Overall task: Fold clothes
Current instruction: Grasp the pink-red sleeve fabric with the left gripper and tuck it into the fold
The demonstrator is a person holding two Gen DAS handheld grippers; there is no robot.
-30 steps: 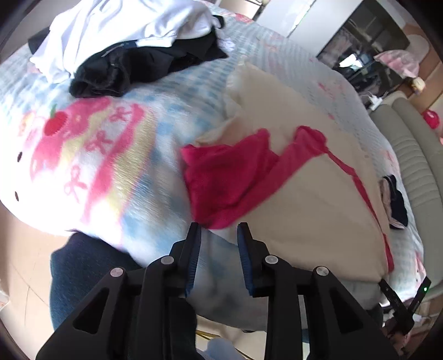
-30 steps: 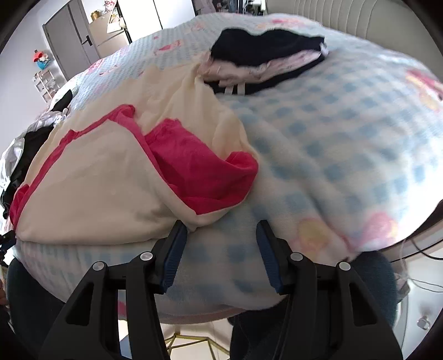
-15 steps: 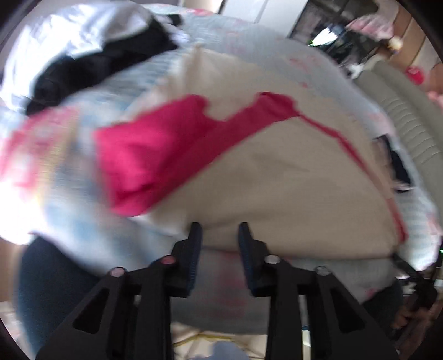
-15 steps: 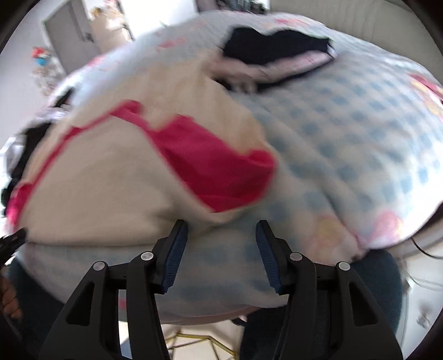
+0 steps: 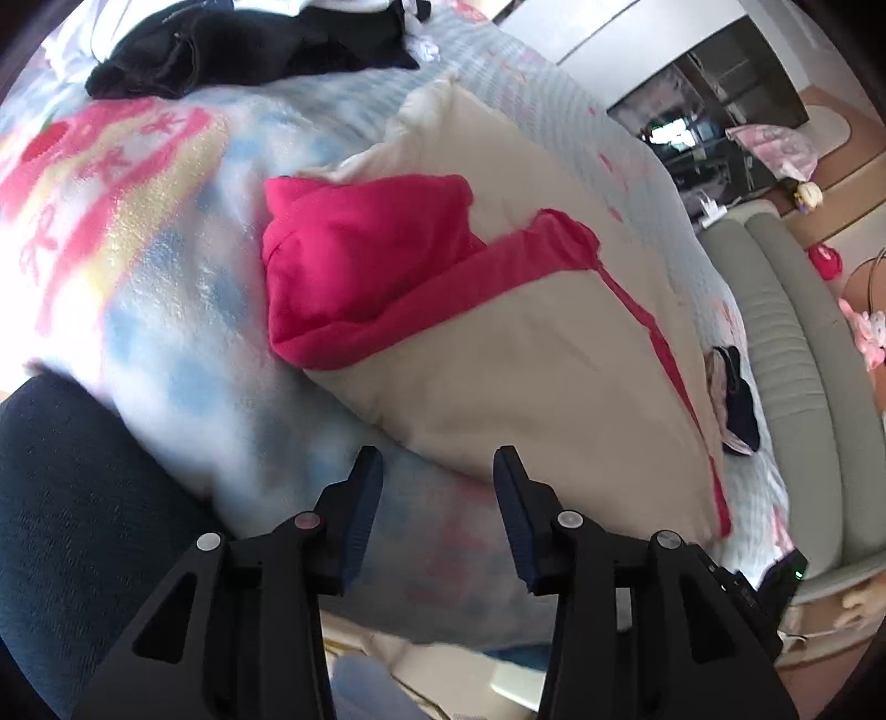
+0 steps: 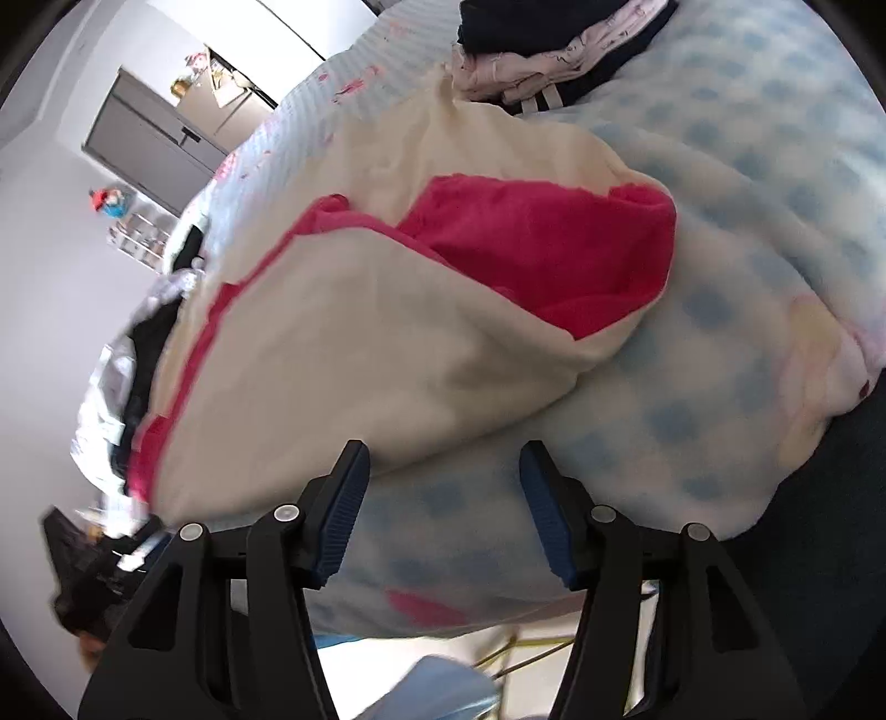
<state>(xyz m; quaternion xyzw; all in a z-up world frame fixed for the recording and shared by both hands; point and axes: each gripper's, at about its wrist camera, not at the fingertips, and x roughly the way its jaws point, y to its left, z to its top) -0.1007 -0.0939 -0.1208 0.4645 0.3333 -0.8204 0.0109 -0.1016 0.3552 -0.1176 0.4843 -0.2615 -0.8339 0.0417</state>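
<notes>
A cream garment with pink sleeves and trim point(image 5: 515, 354) point(image 6: 343, 343) lies spread on a blue checked blanket, both pink sleeves folded inward. My left gripper point(image 5: 437, 471) hovers just short of its near hem; its jaws are opening and nothing sits between them. My right gripper point(image 6: 440, 451) hangs over the same hem near the other corner. Its jaws are opening too, with the left fingertip point(image 6: 351, 459) close to the cream edge and no cloth pinched.
A heap of black and white clothes point(image 5: 232, 44) lies at the far left of the bed. A small folded stack point(image 6: 554, 61) point(image 5: 733, 399) sits at the far right. A grey padded headboard point(image 5: 797, 387) runs beyond it. A person's dark trouser leg point(image 5: 83, 526) stands at the bed edge.
The left jaws have spread wider. Both grippers have turned and dipped toward the near hem, so the garment looks larger and tilted in both views.
</notes>
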